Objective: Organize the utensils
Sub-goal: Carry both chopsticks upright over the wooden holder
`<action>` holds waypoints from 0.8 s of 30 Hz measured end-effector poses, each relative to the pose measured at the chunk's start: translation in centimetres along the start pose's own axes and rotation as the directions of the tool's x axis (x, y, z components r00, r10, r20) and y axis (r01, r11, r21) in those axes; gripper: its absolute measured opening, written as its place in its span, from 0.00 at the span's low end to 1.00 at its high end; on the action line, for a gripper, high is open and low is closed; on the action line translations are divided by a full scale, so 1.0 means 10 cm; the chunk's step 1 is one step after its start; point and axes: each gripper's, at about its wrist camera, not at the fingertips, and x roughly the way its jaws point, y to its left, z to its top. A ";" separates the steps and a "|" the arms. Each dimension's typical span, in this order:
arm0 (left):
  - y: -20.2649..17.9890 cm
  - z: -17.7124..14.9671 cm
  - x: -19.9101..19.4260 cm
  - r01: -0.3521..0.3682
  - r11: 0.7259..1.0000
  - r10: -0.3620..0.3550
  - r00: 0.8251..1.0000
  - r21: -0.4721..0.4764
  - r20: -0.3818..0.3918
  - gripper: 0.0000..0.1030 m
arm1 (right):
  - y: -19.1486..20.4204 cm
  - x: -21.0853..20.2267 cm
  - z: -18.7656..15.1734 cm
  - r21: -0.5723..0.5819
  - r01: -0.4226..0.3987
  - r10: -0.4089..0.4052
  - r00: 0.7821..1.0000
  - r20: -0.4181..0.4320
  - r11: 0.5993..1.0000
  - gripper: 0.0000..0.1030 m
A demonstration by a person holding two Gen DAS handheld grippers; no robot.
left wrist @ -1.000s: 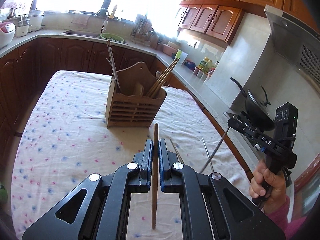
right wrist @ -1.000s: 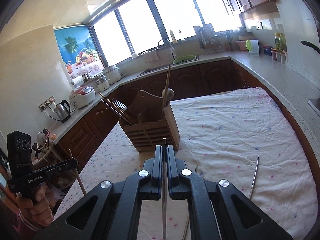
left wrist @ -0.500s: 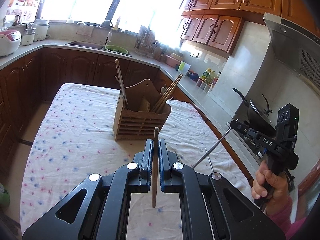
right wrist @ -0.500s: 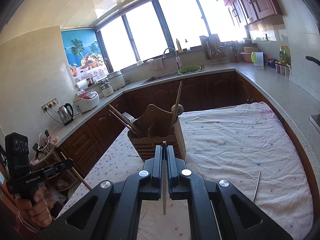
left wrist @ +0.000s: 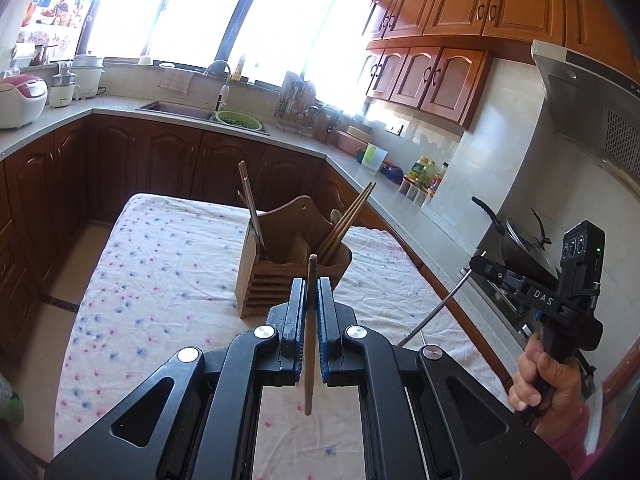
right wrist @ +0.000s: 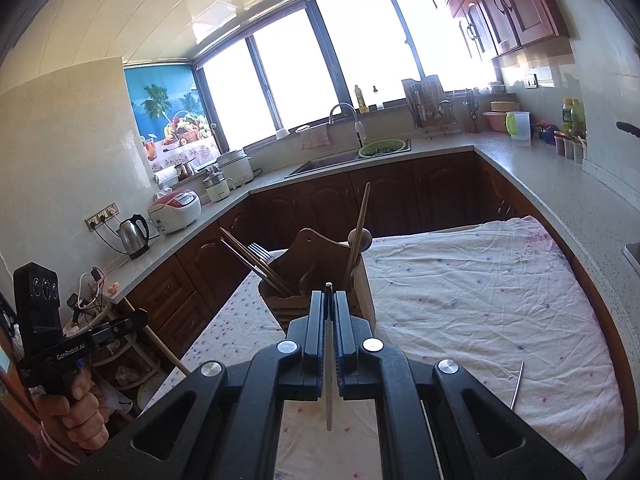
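Observation:
A slatted wooden utensil holder (left wrist: 276,284) (right wrist: 310,246) stands on the table's flowered cloth (left wrist: 160,280), with chopsticks, a fork (right wrist: 260,251) and a wooden spoon (right wrist: 359,239) upright in it. My left gripper (left wrist: 310,282) is shut on a wooden chopstick (left wrist: 308,360), held upright just in front of the holder. My right gripper (right wrist: 329,294) is shut on a thin metal chopstick (right wrist: 329,380), also close before the holder. Each view shows the other gripper at its side: the right gripper (left wrist: 478,262) and the left gripper (right wrist: 138,316).
One metal chopstick (right wrist: 518,384) lies on the cloth near the table's right edge. Counters (right wrist: 560,184) with dark cabinets wrap around the table, with a sink (left wrist: 176,109) at the back and a wok (left wrist: 520,240) on the stove at the right.
Both grippers have risen with their chopsticks still held. The holder now sits lower in both views, close behind the fingertips.

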 end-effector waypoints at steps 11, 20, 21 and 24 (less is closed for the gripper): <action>-0.04 0.68 0.06 -0.029 0.999 0.023 0.988 0.038 0.150 0.05 | 0.06 0.17 0.58 -0.013 0.002 -0.001 0.996 0.093 1.000 0.04; -0.07 1.30 0.40 -0.088 0.995 0.072 0.963 0.051 0.259 0.05 | -0.02 0.48 1.14 0.028 -0.003 -0.002 0.986 0.166 1.000 0.04; -0.06 1.33 0.46 -0.092 0.995 0.077 0.962 0.044 0.262 0.05 | -0.02 0.53 1.18 0.029 0.001 -0.006 0.986 0.168 1.000 0.04; -0.01 1.37 0.67 -0.111 0.994 0.100 0.960 0.027 0.263 0.05 | -0.06 0.68 1.21 0.037 0.005 -0.011 0.986 0.168 0.999 0.04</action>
